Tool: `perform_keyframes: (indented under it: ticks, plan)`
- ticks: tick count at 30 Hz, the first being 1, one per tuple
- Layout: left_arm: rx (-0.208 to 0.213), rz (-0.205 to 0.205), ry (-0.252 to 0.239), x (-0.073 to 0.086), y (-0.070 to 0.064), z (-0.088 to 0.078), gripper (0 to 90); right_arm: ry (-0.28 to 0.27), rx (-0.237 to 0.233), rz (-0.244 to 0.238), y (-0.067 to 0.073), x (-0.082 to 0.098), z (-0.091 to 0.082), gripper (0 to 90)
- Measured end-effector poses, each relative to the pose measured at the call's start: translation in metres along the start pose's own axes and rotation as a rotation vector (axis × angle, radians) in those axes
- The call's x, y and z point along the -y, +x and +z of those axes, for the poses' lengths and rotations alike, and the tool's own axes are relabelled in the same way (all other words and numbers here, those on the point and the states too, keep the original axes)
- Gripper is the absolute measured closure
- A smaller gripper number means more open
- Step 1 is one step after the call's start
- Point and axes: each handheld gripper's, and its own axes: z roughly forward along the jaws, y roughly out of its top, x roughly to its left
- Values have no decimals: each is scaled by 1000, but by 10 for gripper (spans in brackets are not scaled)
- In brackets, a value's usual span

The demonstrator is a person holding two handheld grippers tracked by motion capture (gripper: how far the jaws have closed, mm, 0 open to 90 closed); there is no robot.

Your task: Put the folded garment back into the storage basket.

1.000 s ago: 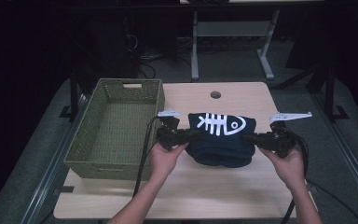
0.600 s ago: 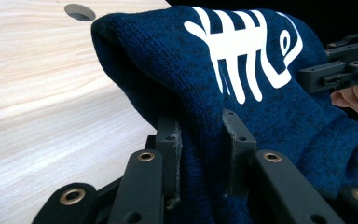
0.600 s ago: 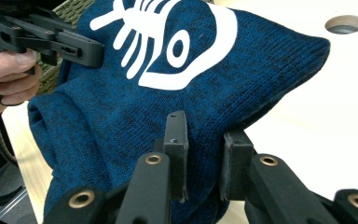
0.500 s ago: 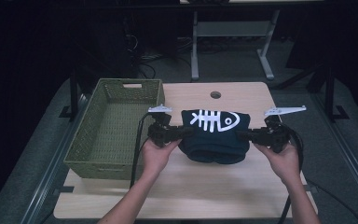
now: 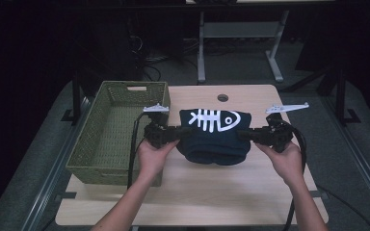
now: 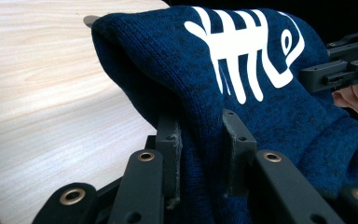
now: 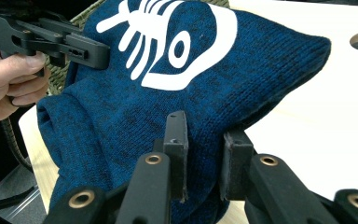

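Dark room, pale wooden worktop with a round hole near its far edge.

Landmark item: folded navy knit garment with a white fish-skeleton print, over the middle of the worktop, its lower folds sagging.

Left of the garment: green woven basket, standing at the worktop's left edge.

Left hand: forearm entering from below, wrist level, fist wrapped round the handle, pointing rightward at the garment's left edge. Left tongs: closed down tight on a fold of the knit, fabric bunched between the pads.

Right hand: mirrored pose, pointing leftward at the garment's right edge. Right tongs: likewise clamped on a fold of the knit.
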Motion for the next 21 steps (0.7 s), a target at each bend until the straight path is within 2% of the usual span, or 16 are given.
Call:
perform_keyframes:
  ticks: [21]
  plan:
    - [-15,0,3,-5,12,-23,716,11,-31,-23,14,-17,13,759]
